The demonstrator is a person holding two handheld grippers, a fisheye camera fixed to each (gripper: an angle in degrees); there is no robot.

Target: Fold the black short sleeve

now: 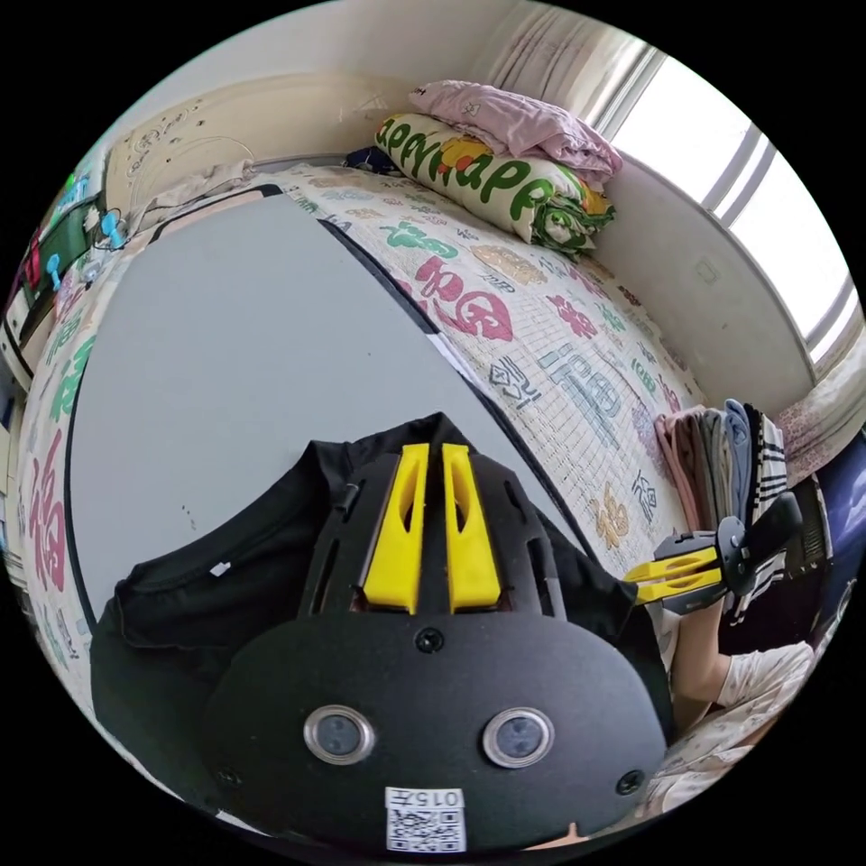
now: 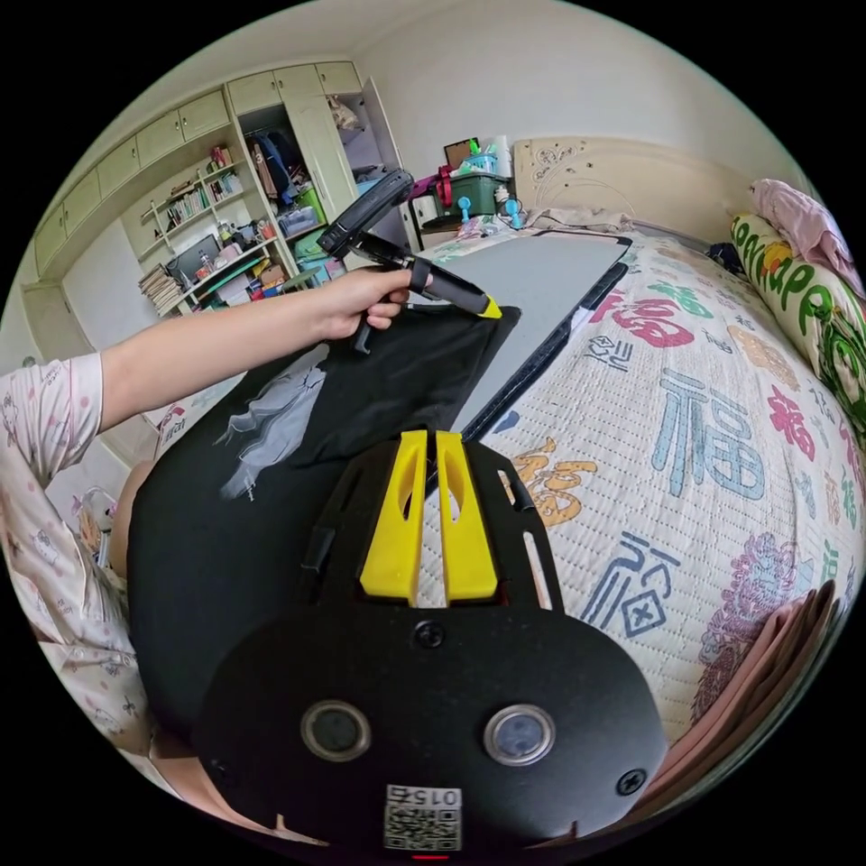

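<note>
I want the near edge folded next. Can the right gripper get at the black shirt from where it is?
Probably yes: the right gripper sits at the black shirt edge, nothing lying between.

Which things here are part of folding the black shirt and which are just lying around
Job: black shirt, grey board, left gripper, right gripper.
Lying about: rolled quilt, pink blanket, folded clothes stack, shelves.

The bedspread (image 2: 722, 433) carries large 福 characters in pink, blue and orange (repeated all over). The rolled quilt (image 1: 505, 185) bears green letters, seemingly "happy", partly folded away.
</note>
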